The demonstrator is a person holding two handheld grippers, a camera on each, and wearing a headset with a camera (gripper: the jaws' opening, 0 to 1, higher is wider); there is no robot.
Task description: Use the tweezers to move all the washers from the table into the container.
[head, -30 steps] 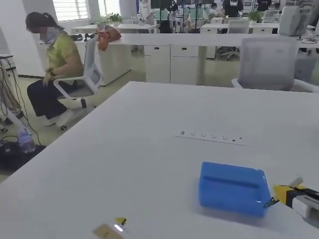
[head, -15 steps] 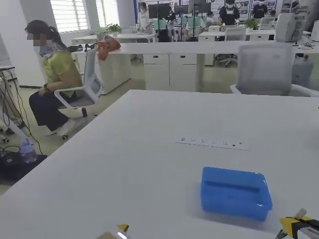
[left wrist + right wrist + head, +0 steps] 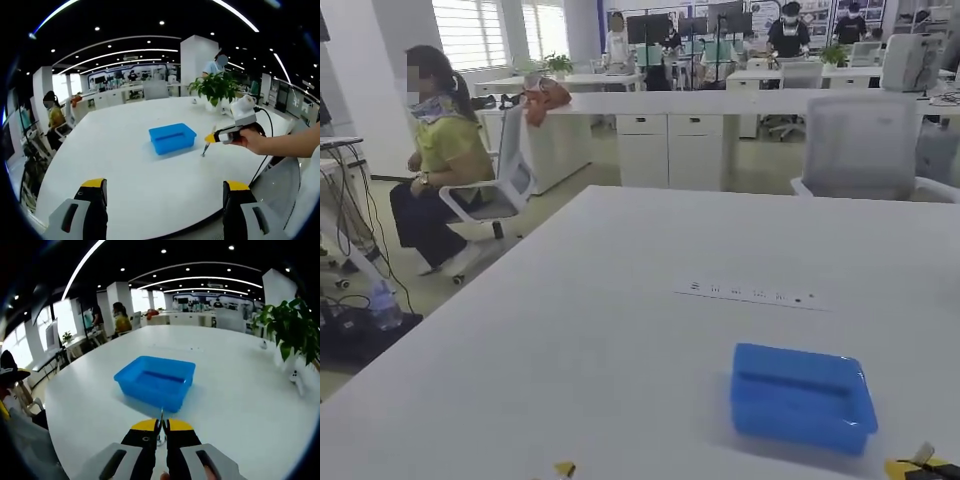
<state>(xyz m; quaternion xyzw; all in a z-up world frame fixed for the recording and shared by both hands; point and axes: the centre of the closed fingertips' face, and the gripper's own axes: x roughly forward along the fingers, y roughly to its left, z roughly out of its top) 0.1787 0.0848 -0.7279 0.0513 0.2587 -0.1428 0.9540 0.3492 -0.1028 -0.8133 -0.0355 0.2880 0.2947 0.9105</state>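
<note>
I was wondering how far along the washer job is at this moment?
Done: the right gripper is shut on the tweezers, so the tool is picked up. In hand: their tips point at the blue container, near its nearer wall. The left gripper is open and empty. Left: washers are too small to tell, on the table or in the container, so likely all transfers.

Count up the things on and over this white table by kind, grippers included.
Blue container: 1
Tweezers: 1, clamped in the right gripper
Potted plant: 1
Grippers: 2, the right gripper and the left gripper, whose jaws are wide apart
Total: 5
</note>
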